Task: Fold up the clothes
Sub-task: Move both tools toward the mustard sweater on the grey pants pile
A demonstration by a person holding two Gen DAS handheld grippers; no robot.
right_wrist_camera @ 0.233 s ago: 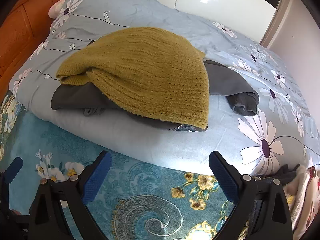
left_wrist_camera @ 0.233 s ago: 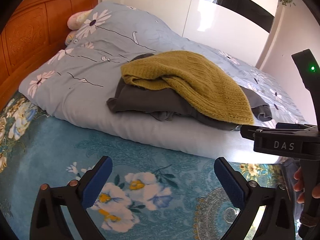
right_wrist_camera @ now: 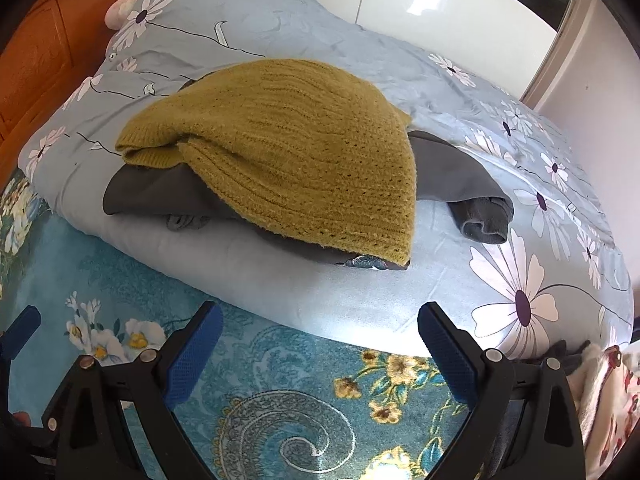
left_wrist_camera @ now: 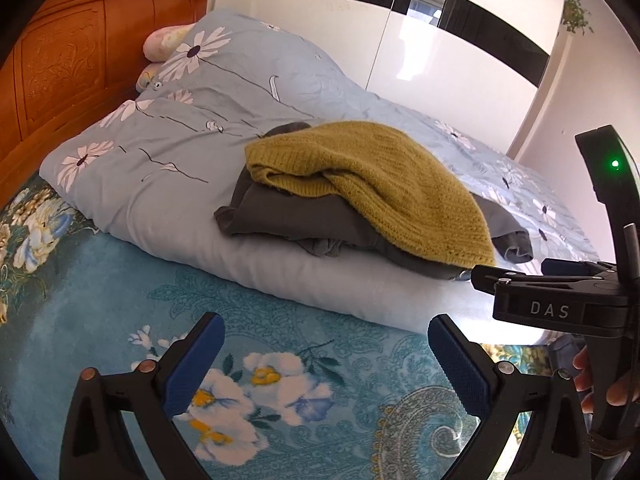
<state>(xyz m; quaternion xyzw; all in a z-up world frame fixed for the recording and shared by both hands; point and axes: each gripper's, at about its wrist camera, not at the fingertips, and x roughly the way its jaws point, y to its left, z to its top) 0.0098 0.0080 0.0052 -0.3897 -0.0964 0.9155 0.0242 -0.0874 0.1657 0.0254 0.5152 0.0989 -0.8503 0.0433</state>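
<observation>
Tongs agape — grey garment half-buried

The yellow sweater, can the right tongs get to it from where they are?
Probably yes. The right tongs are open and empty, pointing at the yellow sweater, which lies on top of the gray clothes on the folded quilt. Nothing sits between them, only bare bedspread.
</observation>
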